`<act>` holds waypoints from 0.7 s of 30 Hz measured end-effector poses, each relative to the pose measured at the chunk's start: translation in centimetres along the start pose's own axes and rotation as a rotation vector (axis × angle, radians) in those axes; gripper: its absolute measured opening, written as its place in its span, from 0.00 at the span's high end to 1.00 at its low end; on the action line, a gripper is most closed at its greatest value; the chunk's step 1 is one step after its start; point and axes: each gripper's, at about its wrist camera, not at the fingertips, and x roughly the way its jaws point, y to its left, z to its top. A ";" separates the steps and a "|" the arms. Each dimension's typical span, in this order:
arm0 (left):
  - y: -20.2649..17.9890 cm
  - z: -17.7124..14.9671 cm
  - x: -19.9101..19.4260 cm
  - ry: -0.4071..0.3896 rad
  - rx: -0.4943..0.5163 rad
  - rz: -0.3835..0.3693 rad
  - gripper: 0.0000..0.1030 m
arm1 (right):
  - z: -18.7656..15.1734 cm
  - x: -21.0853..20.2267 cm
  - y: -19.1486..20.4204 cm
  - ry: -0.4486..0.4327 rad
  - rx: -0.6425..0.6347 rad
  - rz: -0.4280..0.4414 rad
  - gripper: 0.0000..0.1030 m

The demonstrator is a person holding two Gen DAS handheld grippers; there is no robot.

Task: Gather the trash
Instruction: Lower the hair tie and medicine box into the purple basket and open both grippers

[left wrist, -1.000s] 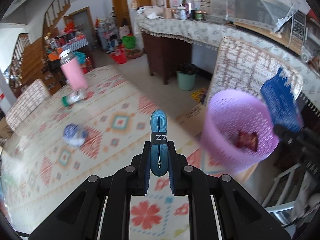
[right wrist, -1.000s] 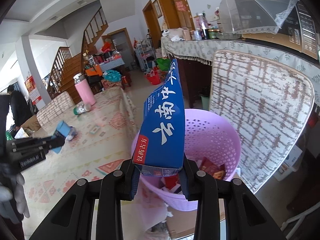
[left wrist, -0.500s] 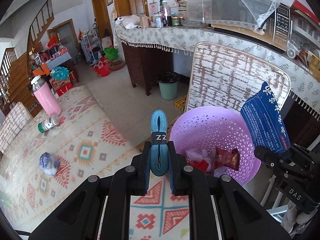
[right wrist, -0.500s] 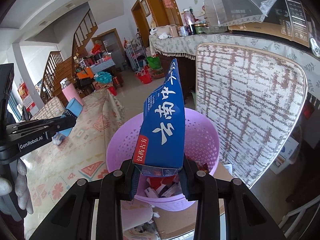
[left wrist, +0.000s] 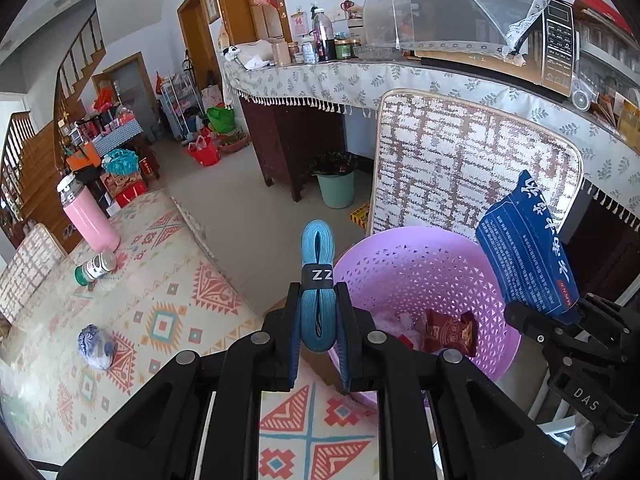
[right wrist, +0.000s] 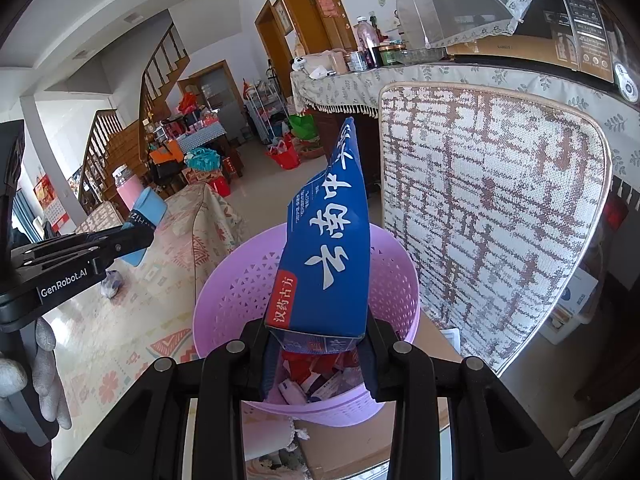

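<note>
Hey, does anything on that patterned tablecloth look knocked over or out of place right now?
Yes. A small green-capped clear jar lies on its side beside the upright pink insulated bottle, on the patterned tablecloth. Nearer the camera, a crumpled blue-and-white wrapper sits loose on the cloth, not yet in the purple perforated plastic basket.

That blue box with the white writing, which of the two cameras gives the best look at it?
The right wrist view. There the blue box fills the middle, held by the right gripper above the purple basket, its large white characters plain. The left wrist view shows it smaller at the right edge, from its small-print side.
</note>
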 end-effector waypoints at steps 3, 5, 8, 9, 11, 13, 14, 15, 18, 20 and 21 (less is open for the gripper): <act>-0.3 0.3 0.3 0.001 0.005 -0.007 0.86 | 0.2 0.2 0.0 -0.003 -0.003 -0.004 0.65; -0.5 0.6 0.7 0.003 0.003 -0.021 0.86 | 0.3 0.3 0.0 -0.005 -0.005 -0.005 0.65; -0.8 0.9 1.4 0.012 -0.004 -0.040 0.86 | 0.5 0.8 0.0 -0.002 -0.010 -0.007 0.65; -0.8 1.0 1.7 0.017 -0.007 -0.048 0.86 | 0.5 1.0 0.1 0.000 -0.013 -0.008 0.65; -0.8 1.4 2.6 0.031 -0.020 -0.071 0.86 | 0.6 1.5 0.2 0.004 -0.021 -0.010 0.65; -0.9 1.7 3.4 0.047 -0.036 -0.094 0.86 | 0.7 2.0 0.3 0.008 -0.027 -0.014 0.65; -0.8 1.9 4.0 0.061 -0.050 -0.115 0.86 | 0.8 2.2 0.3 0.011 -0.028 -0.015 0.65; -0.8 2.0 4.4 0.070 -0.061 -0.131 0.86 | 0.8 2.4 0.3 0.014 -0.027 -0.016 0.65; -0.4 2.3 5.6 0.098 -0.101 -0.180 0.86 | 0.9 3.0 0.4 0.022 -0.028 -0.023 0.65; -0.3 2.4 6.1 0.104 -0.118 -0.198 0.83 | 1.0 3.4 0.3 0.029 -0.029 -0.030 0.65; -0.2 2.4 6.2 0.106 -0.123 -0.206 0.76 | 1.0 3.6 0.2 0.033 -0.029 -0.032 0.64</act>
